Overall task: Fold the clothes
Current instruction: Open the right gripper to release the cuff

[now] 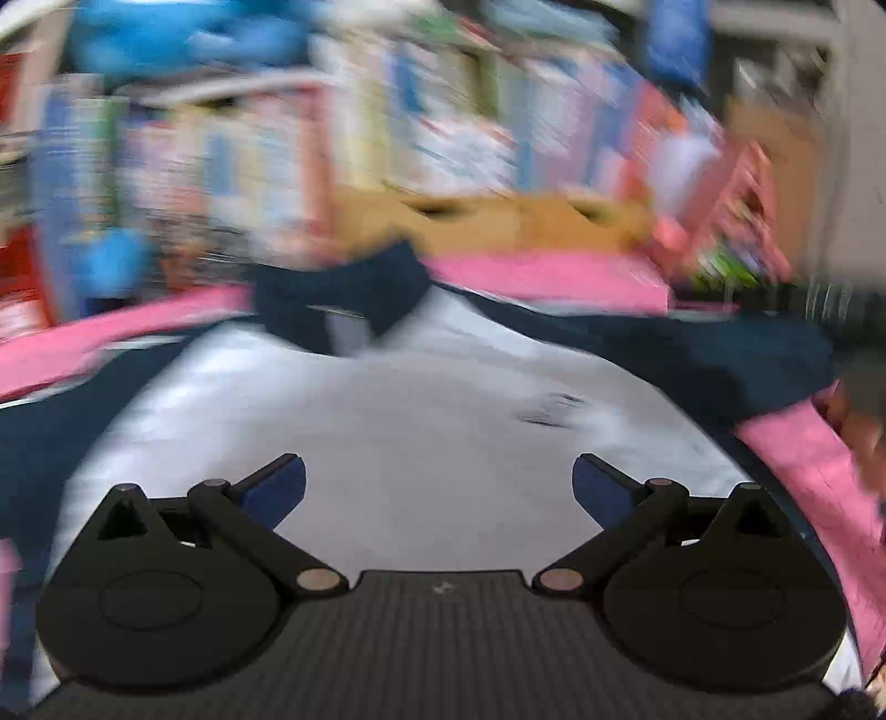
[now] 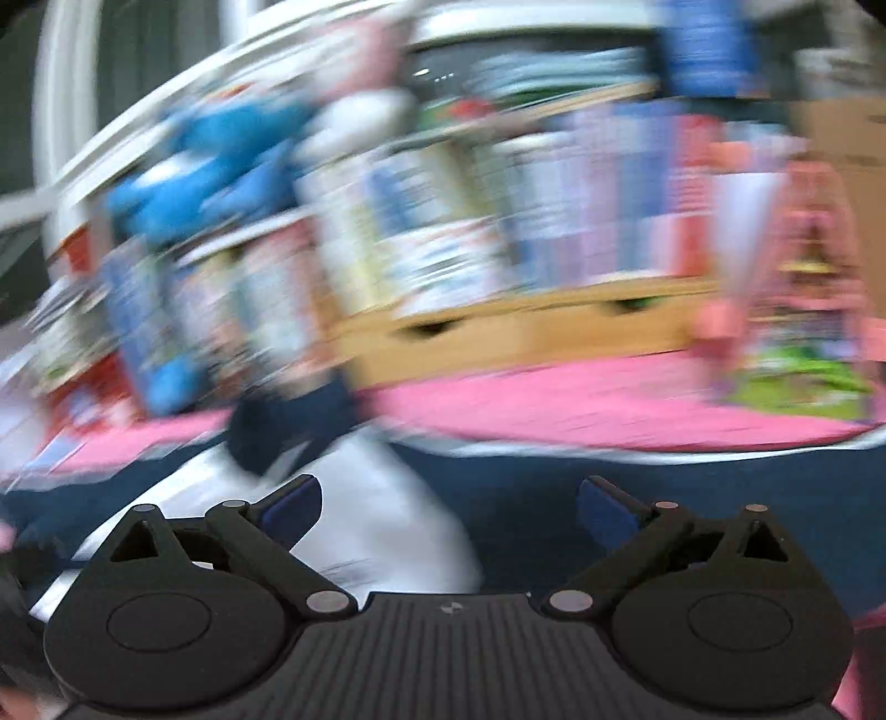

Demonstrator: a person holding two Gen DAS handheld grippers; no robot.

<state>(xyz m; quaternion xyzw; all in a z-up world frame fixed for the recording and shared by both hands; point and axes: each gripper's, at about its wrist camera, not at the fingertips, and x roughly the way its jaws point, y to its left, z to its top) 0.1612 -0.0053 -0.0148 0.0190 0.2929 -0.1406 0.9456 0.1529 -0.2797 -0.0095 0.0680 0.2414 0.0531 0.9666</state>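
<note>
Left gripper, seen from its own wrist camera, stands spread wide with nothing between its blue-padded fingers; it hangs over the white front of a shirt. Both views are heavily smeared, so fine detail cannot be read. The shirt lies flat on a pink cloth-covered surface, chest up. Its navy left-hand sleeve runs off toward the left edge, its navy collar sits at the far middle, and its other navy sleeve stretches to the right. A small dark mark shows on the white chest, right of centre; what it is cannot be told. Behind the surface, a wooden drawer unit stands below shelves of coloured books, with a blue soft toy at upper left.

Right gripper, in the right wrist view, is likewise spread apart and empty. Beneath it, white shirt fabric lies under the left finger and navy fabric under the right finger. The collar appears at left of centre, the pink surface and drawer unit beyond it.
</note>
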